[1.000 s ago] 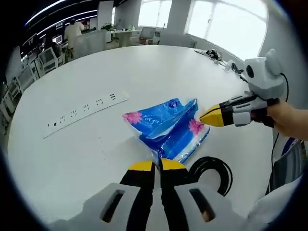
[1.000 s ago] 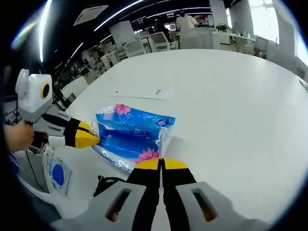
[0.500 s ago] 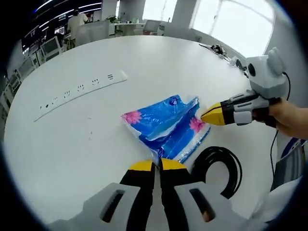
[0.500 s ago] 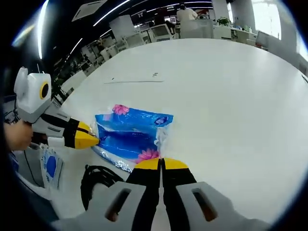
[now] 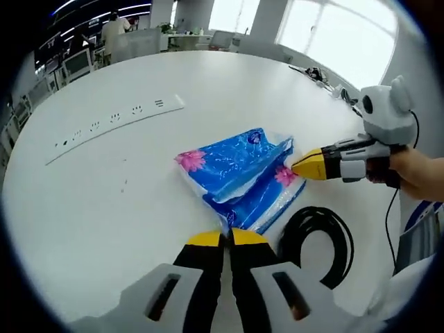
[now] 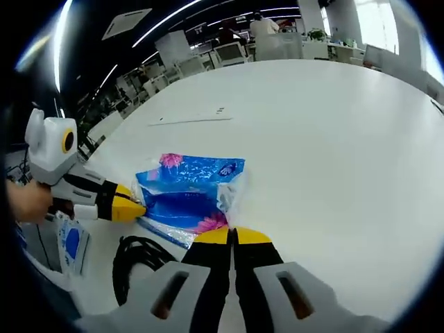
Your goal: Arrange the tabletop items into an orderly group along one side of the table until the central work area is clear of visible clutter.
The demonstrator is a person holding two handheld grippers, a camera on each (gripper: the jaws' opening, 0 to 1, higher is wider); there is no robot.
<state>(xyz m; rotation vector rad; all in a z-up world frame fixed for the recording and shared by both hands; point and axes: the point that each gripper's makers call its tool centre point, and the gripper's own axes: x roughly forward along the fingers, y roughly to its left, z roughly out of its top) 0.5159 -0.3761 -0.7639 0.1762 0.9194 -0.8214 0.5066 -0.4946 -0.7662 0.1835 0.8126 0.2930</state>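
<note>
You hold 2 grippers on opposite ends of a blue tissue pack (image 5: 236,173) lying on a wide white round table (image 5: 104,208). In the left gripper view, your left gripper (image 5: 227,238) has its yellow-tipped jaws pressed together on the clear plastic edge at the pack's near corner. Your right gripper (image 5: 300,165) comes in from the right of that view, held by your hand (image 5: 409,170), its yellow tips closed at the pack's far end; whether they actually pinch the wrapper is hard to judge from here. In the right gripper view, the right gripper (image 6: 232,237) meets the crinkled wrapper at the pack's (image 6: 187,194) edge with its jaws shut, and the left gripper (image 6: 132,208) closes on the opposite end. A coiled black cable (image 5: 316,239) lies just beside the pack, near the table's edge. A white power strip (image 5: 114,128) sits well apart, farther up the tabletop.
</note>
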